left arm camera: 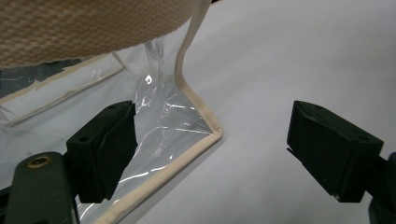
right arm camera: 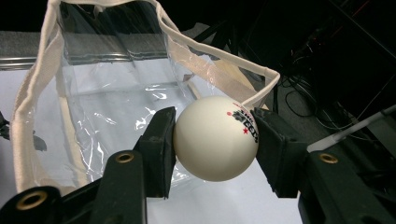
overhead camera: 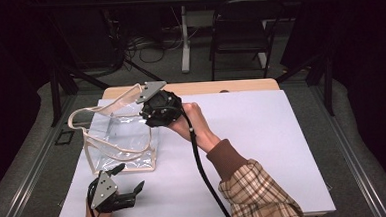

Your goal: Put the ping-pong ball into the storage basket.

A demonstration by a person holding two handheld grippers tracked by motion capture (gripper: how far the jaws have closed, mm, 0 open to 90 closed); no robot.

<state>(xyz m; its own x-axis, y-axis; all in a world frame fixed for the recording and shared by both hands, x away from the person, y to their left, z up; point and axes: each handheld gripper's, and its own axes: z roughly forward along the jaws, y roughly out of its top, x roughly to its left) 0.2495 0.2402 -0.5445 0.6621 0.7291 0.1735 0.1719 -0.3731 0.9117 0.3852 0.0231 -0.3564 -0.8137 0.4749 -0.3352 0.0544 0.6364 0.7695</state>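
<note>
Right gripper (right arm camera: 215, 140): jaws clamped on white ball (right arm camera: 215, 138) (red and black print), held above clear bag (right arm camera: 112, 102) mouth | Left gripper (left arm camera: 210, 154): jaws wide apart, empty, bag corner between them on counter (overhead camera: 262, 135)

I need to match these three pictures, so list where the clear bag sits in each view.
High view: the clear bag stands left of centre on the white table, its mouth open.
Left gripper view: its bottom corner lies at lower left, by the left jaw.
Right gripper view: it spans the upper left, behind the white ball.
Shared landmark: the bag's beige trim.
</note>
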